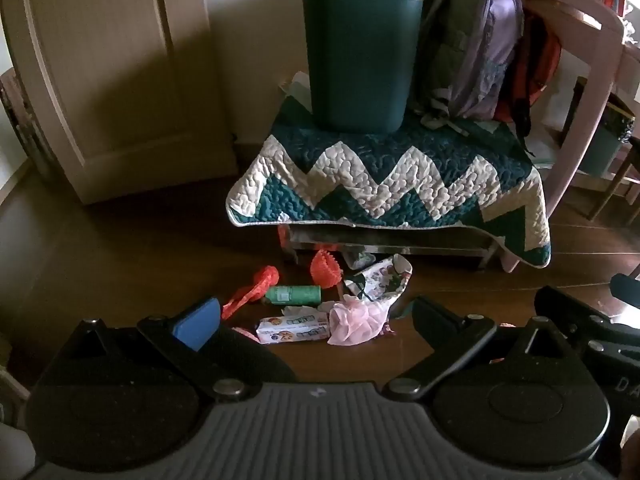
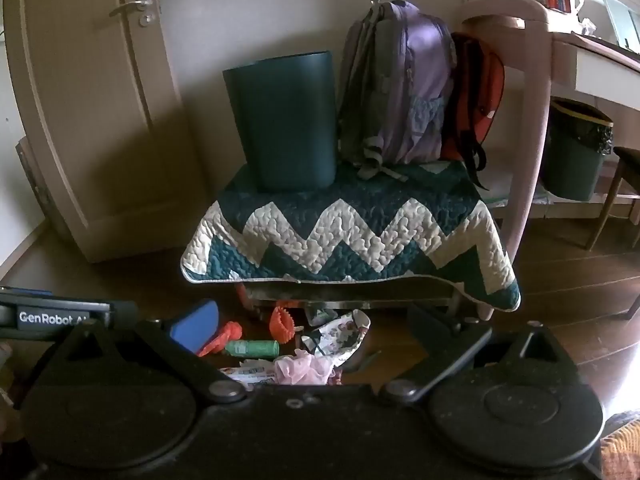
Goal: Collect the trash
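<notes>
Bin [image 1: 360, 64] interior hidden, rim above eye line. Print on small carton [image 1: 294, 330] too small to read. Pink cloth [image 2: 304, 368] half hidden behind gripper body.

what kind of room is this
Probably a bedroom or study in a home: a door with a lever handle, backpacks on a quilt-covered chair, a desk with shelves, and a wooden floor.

Dim room, light from upper right; floor [image 1: 120, 264] deep in shadow. Strong fisheye bend at edges, door [image 2: 92, 112] bowed. Slight glare on floor, right side.
</notes>
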`<move>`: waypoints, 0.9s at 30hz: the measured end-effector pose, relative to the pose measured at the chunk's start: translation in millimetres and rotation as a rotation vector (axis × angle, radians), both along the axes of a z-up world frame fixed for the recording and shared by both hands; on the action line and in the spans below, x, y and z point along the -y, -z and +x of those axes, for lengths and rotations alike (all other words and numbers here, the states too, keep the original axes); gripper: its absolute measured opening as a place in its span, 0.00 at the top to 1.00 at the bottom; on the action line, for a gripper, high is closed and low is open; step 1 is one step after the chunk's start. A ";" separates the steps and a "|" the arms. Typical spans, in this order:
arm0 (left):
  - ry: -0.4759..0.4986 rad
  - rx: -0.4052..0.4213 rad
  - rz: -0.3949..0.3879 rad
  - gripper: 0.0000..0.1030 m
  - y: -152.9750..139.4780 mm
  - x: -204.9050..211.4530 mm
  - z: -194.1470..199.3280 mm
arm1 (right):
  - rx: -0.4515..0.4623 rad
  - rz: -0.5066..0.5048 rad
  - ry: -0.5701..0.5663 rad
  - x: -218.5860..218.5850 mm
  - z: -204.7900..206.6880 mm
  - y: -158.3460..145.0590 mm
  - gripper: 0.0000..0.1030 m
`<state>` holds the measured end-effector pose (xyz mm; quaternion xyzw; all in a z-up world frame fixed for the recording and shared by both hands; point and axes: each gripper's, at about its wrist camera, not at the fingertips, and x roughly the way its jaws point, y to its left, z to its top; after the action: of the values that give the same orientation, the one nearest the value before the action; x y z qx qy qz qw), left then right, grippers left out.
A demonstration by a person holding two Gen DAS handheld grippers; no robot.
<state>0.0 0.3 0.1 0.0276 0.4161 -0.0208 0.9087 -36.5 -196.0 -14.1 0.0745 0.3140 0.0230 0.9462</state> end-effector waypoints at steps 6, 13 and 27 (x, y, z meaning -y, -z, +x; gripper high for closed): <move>-0.014 0.006 0.005 0.00 0.9 1.7 3.0 | 0.007 -0.018 0.001 1.3 -1.7 -0.6 0.02; -0.012 0.009 -0.005 0.00 -4.3 2.5 2.8 | 0.006 -0.012 0.003 -0.5 0.2 -1.0 0.02; 0.029 0.060 -0.020 0.00 -12.7 5.8 -6.0 | 0.028 0.003 0.013 2.0 -6.2 -3.8 0.02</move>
<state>-6.0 -5.5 12.8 0.0254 0.3878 -0.0372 0.9206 -42.7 -198.0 -10.3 0.0774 0.3001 0.0185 0.9506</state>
